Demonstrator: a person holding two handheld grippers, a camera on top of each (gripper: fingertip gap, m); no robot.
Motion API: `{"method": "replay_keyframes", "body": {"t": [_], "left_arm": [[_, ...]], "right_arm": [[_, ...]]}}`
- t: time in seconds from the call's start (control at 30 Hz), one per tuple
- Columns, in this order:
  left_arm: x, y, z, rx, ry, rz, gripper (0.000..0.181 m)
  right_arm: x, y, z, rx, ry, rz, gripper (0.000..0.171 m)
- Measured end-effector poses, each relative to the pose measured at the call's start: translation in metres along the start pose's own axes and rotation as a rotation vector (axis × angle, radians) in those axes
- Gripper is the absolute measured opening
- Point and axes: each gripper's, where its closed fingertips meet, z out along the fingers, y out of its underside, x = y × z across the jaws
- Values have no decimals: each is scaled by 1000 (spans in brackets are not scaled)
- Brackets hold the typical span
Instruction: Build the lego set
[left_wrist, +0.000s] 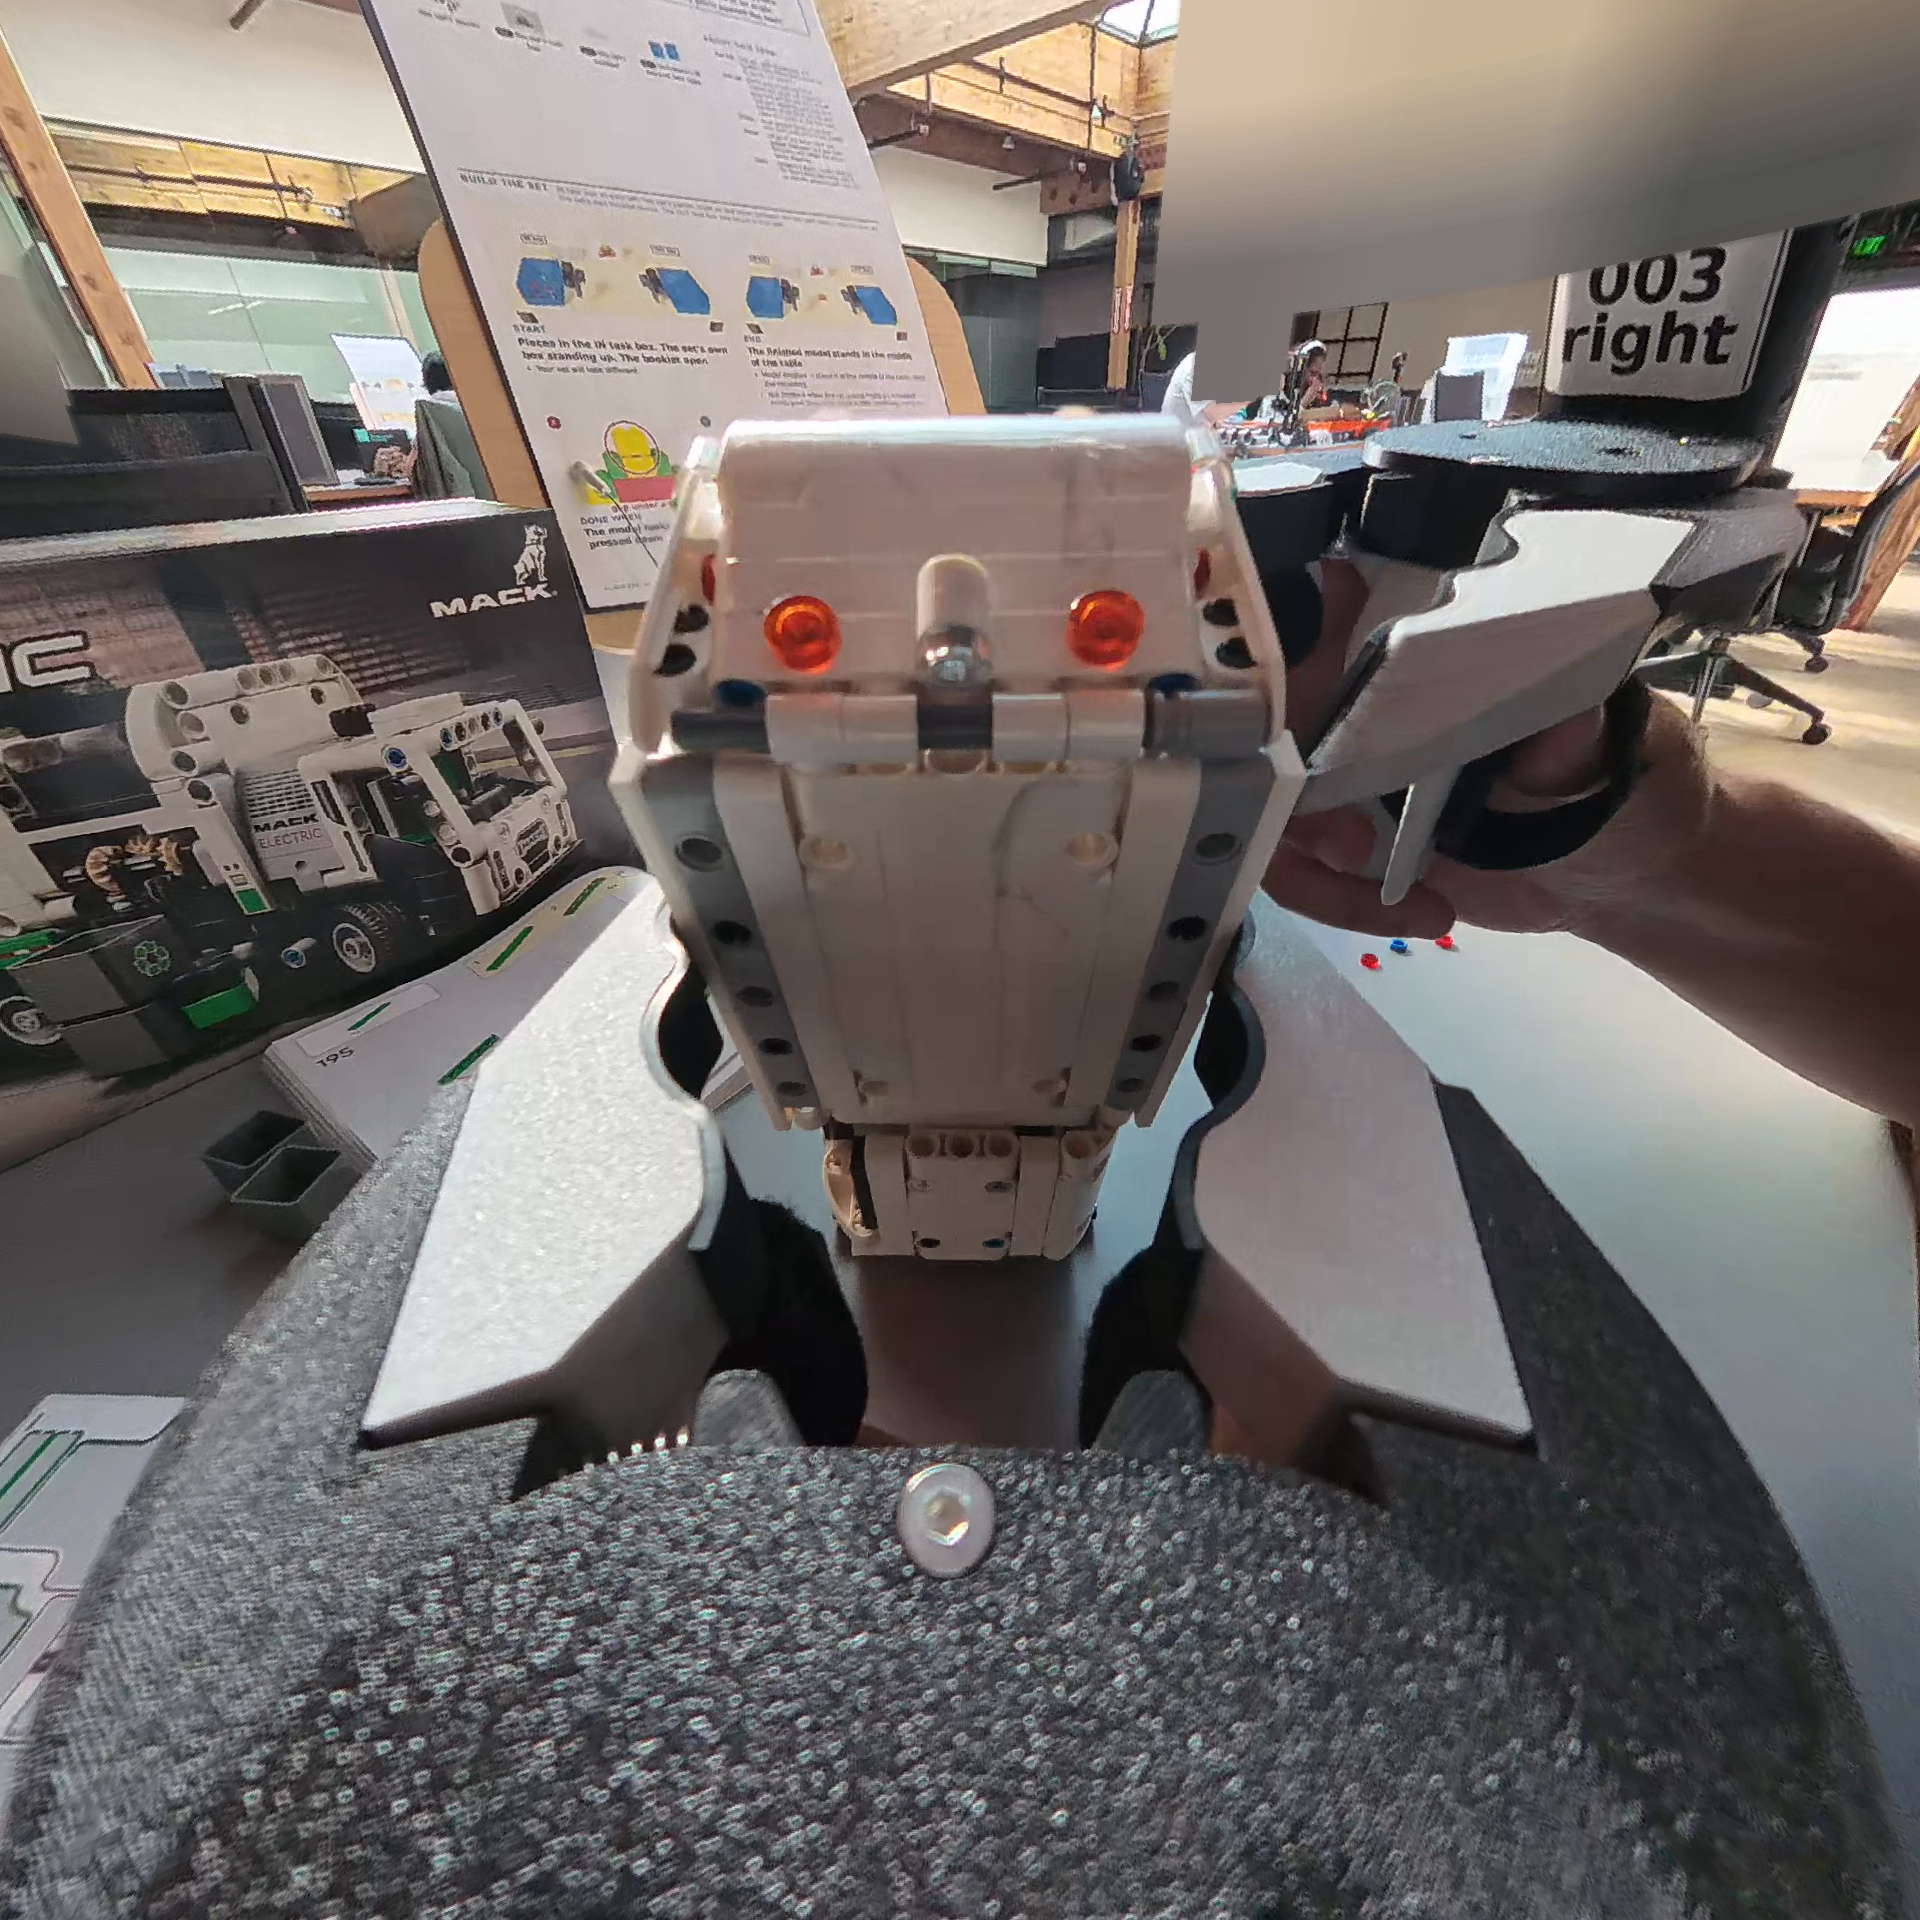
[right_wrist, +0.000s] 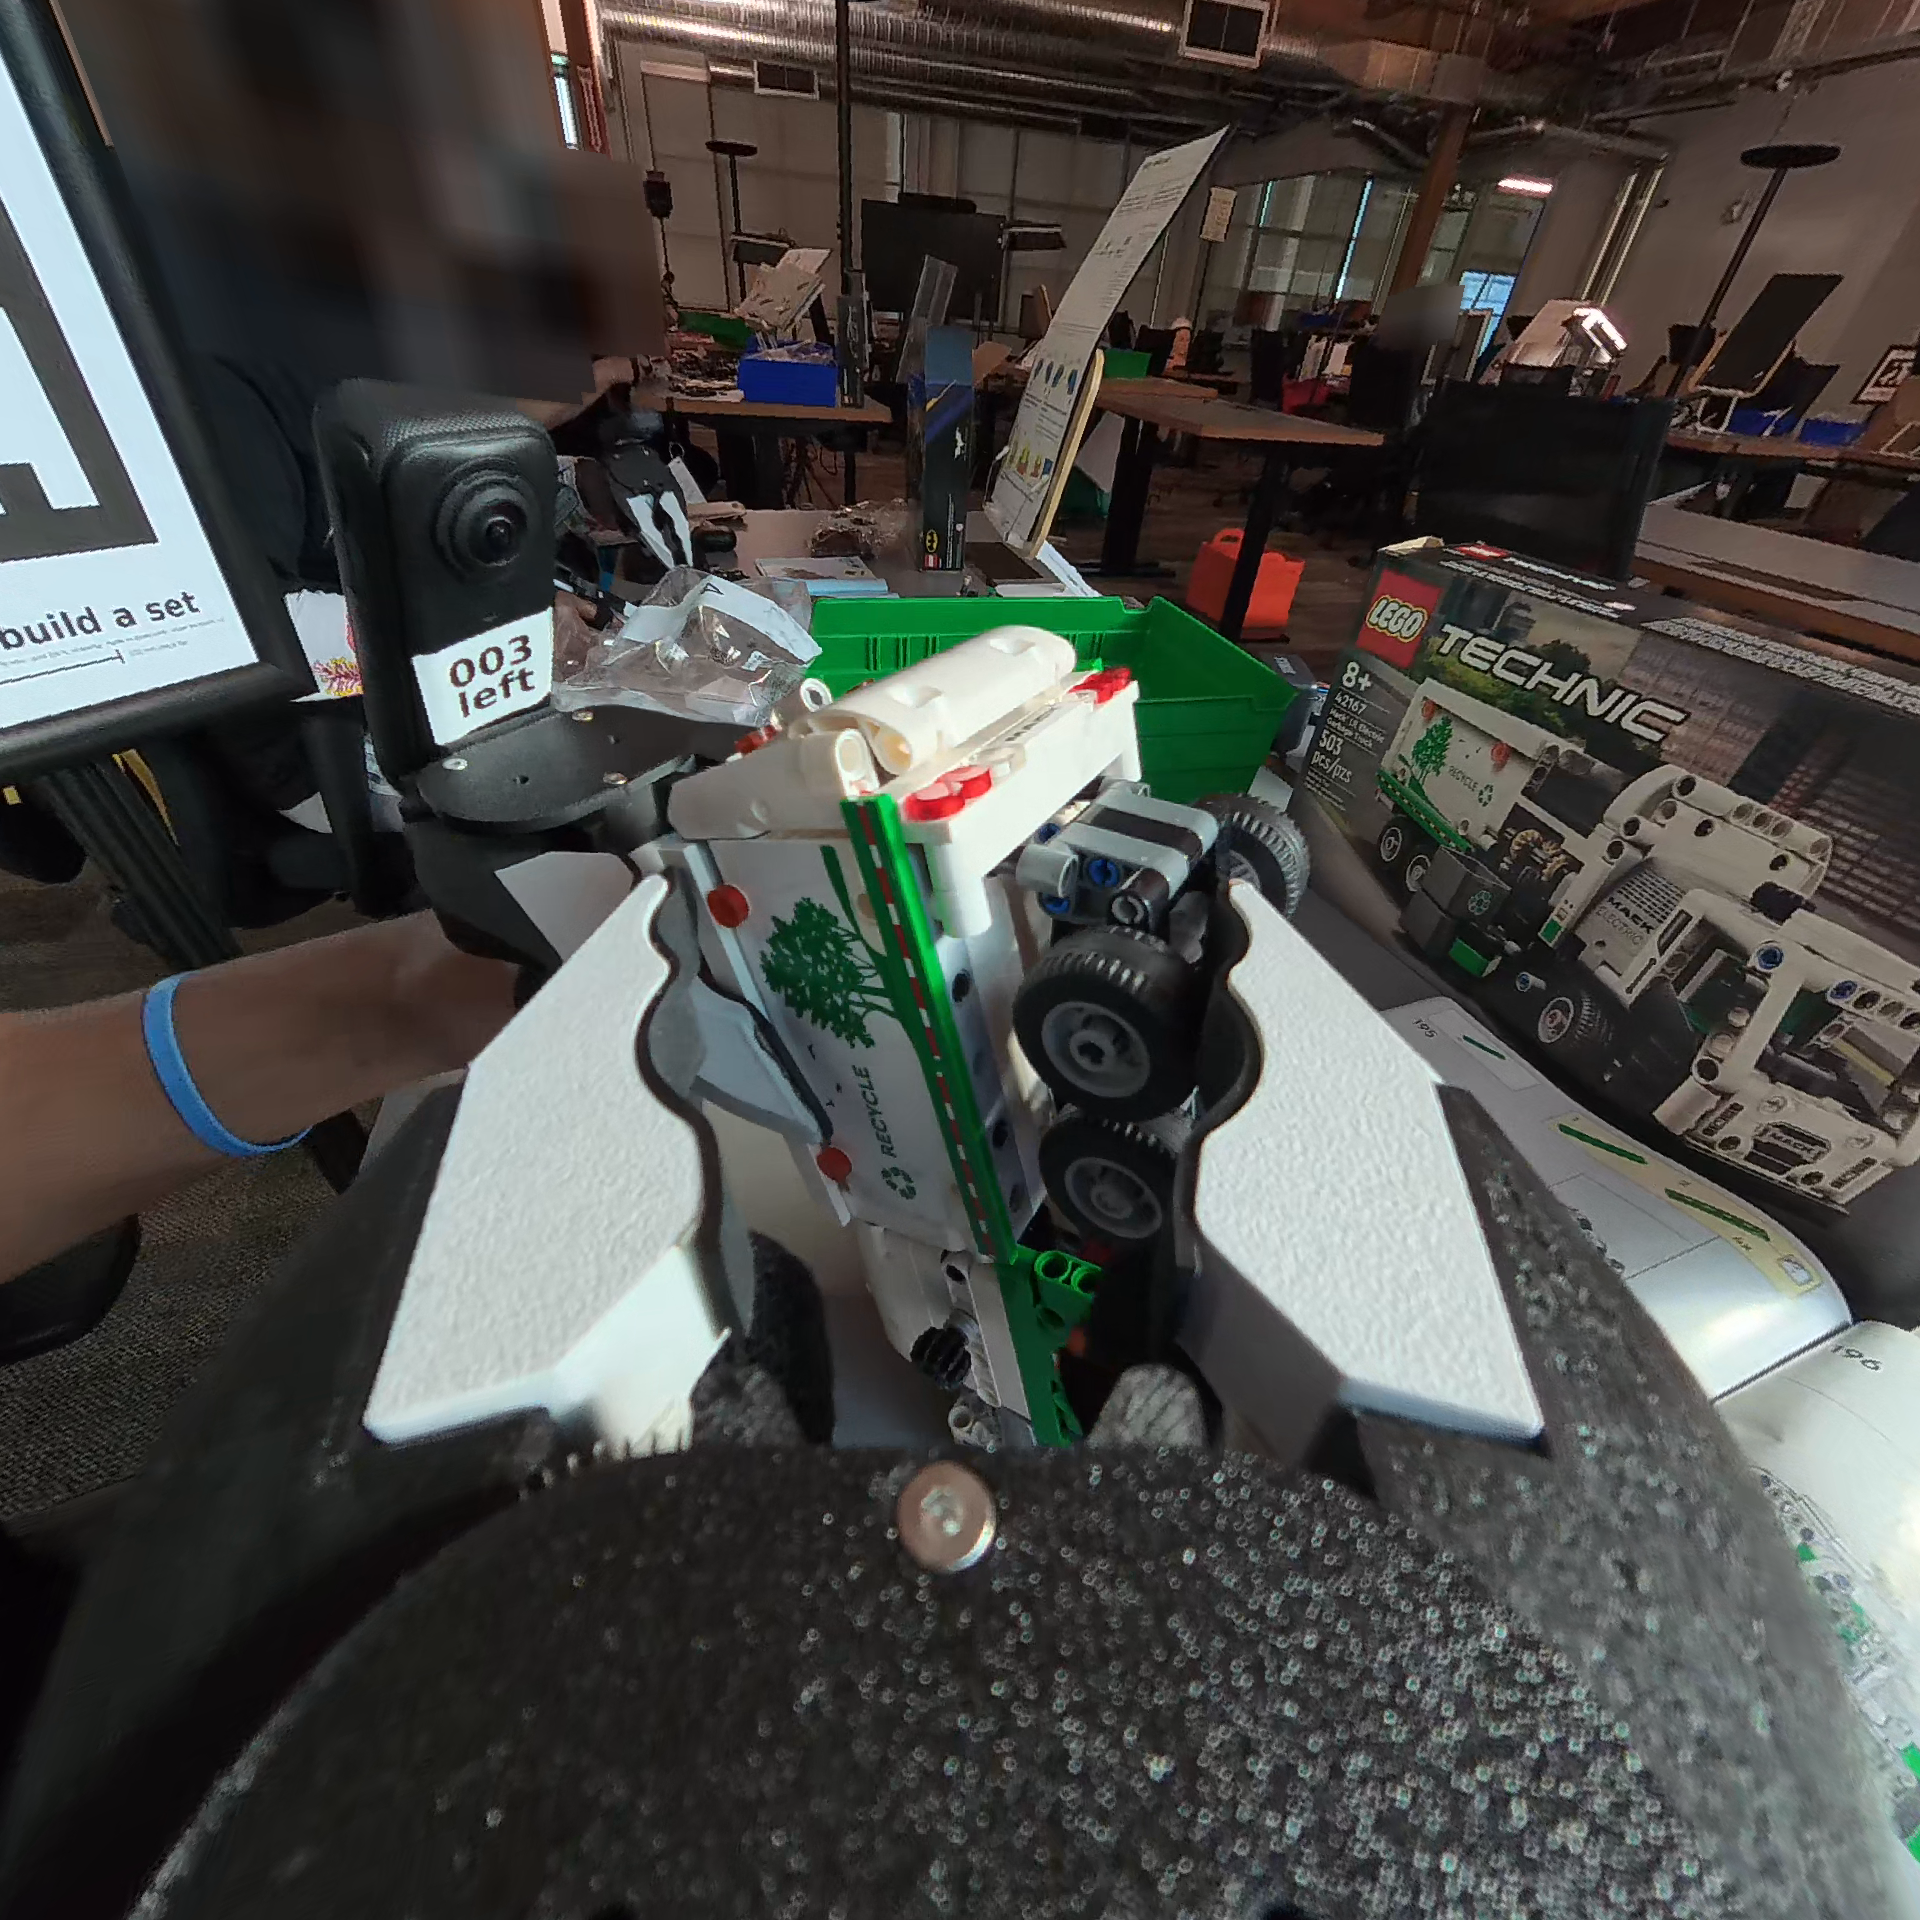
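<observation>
- The white garbage truck model stands on end between the jaws of the left gripper, which clamp its flanks along the grey perforated beams, roof side facing that gripper's camera.
- The right gripper closes in from the side: its jaws stand apart around the truck, the black wheels just inside one jaw and the green tree panel near the other. Whether either jaw actually touches cannot be told.
- Held high off the desk, the model is likely steadied by one tool so the other can regrip or press a part home.
- The build looks nearly complete, closely matching the truck on the set's box beyond the right jaws.
- The open instruction booklet lies below that box; a green bin sits behind the model.
- Small loose red and blue pieces rest on the desk past the left jaws.
</observation>
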Motion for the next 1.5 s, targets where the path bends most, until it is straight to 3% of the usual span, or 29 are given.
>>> {"method": "replay_keyframes", "body": {"t": [0.27,0.47,0.57,0.77,1.03,1.17,1.5], "left_arm": [[2,5,0,-148,8,55,93],[5,4,-3,-172,30,107,97],[9,-1,-6,-175,70,106,94],[7,4,-2,-270,93,72,93],[7,5,1,-276,67,62,93],[7,6,1,-284,55,62,93],[8,5,-1,-302,45,60,93]], "right_arm": [[2,0,-4,8,-7,-30,93],[1,-1,-8,20,-33,-36,88],[0,-3,-11,35,-58,-25,76],[0,-1,-14,47,-63,-50,79],[-3,3,-12,-1,-41,-80,92],[-1,5,-11,-30,4,-105,89],[-1,-5,-11,-15,-5,87,84]]}}
